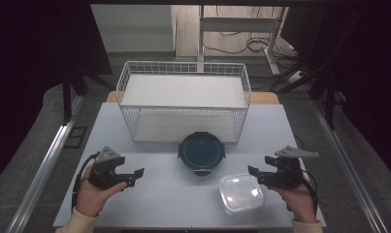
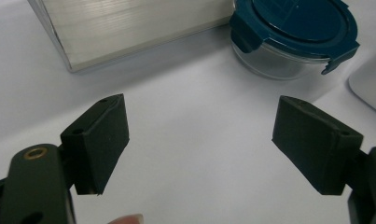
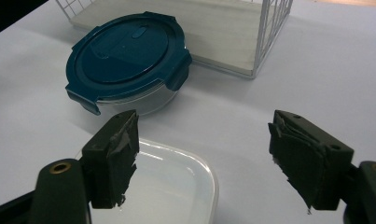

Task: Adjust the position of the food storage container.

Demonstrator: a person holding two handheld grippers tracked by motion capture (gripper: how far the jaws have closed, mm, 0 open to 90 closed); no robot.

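Waiting over the bench (image 1: 149, 194), both grippers have their fingers spread wide and hold nothing. The right gripper (image 1: 253, 171) is just beside the clear box (image 1: 240, 193); the left gripper (image 1: 137, 174) is near the round blue-lidded bowl (image 1: 201, 151). Next, I think, each must reach and pinch.

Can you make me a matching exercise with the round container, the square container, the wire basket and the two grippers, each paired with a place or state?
Things:
1. round container
2. square container
3. wire basket
4. left gripper and right gripper

Places or states:
A. at the far side of the table, holding a pale board
B. clear, nearest the right gripper
C. open, nothing between the jaws
D. dark blue lid, just in front of the basket

Pairs: 1-D, 2-B, 3-A, 4-C
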